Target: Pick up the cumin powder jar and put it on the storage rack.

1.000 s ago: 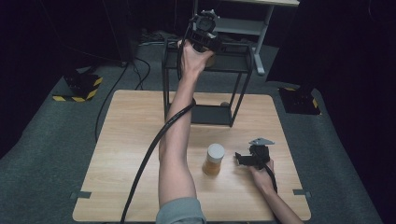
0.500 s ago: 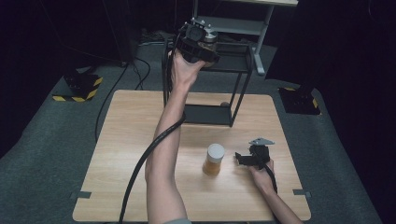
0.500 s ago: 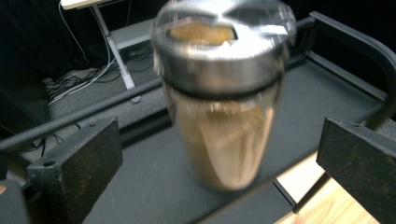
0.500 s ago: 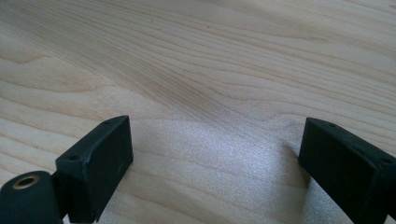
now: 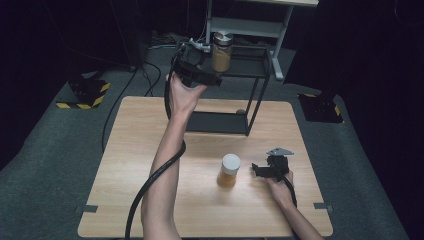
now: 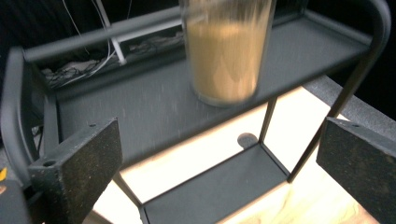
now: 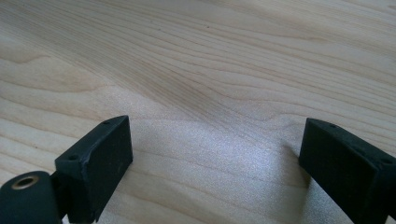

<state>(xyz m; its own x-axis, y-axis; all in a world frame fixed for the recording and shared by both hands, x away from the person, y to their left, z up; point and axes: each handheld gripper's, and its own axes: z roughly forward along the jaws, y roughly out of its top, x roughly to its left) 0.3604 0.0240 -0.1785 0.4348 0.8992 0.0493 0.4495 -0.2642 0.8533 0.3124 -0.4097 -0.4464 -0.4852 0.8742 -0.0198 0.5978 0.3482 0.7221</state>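
High view: the left claw (image 5: 200, 75) is raised beside the black shelf rack (image 5: 255, 95), just short of the jar of brown powder (image 5: 221, 51) standing on the rack's top shelf — its jaws have just been opening and now stand wide with nothing between them. Left gripper view shows that jar (image 6: 226, 51) upright on the shelf, beyond and clear of both pads (image 6: 86, 170). The right claw (image 5: 264, 169) rests on the worktop (image 5: 125, 165) — jaws spread, empty — near a second white-capped jar (image 5: 229, 171).

High view above the table (image 5: 150, 150), facing forward and down; gripper views close, sharing its wood
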